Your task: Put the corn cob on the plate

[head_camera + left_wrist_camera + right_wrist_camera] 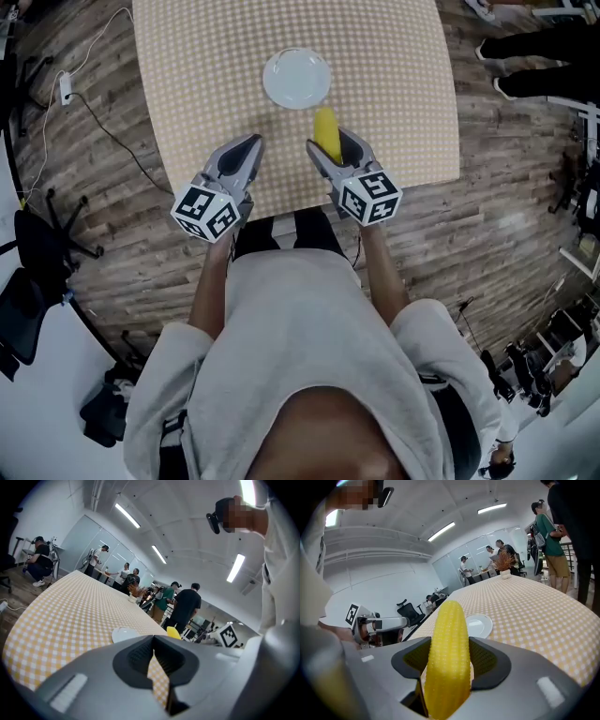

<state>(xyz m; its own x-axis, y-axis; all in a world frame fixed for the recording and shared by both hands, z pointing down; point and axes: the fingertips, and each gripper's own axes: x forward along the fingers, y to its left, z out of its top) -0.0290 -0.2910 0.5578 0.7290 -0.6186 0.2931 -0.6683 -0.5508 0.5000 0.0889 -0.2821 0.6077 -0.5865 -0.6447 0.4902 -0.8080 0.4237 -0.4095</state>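
A yellow corn cob (325, 131) stands between the jaws of my right gripper (333, 142), which is shut on it above the near part of the checkered table (394, 112). In the right gripper view the corn cob (449, 644) fills the gap of the right gripper (450, 660) and points toward the white plate (479, 625). The empty plate (296, 78) lies just beyond it, mid-table. My left gripper (249, 142) hovers to the left, shut and empty. In its own view the left gripper (153, 656) has only a thin slit, with the plate (123, 633) and cob tip (173, 632) ahead.
Several people stand around the table's far end (185, 604). A small vase of dried plants (136, 592) sits there. On the wood floor to the left are a black office chair (37, 253) and a white cable with a power strip (66, 89).
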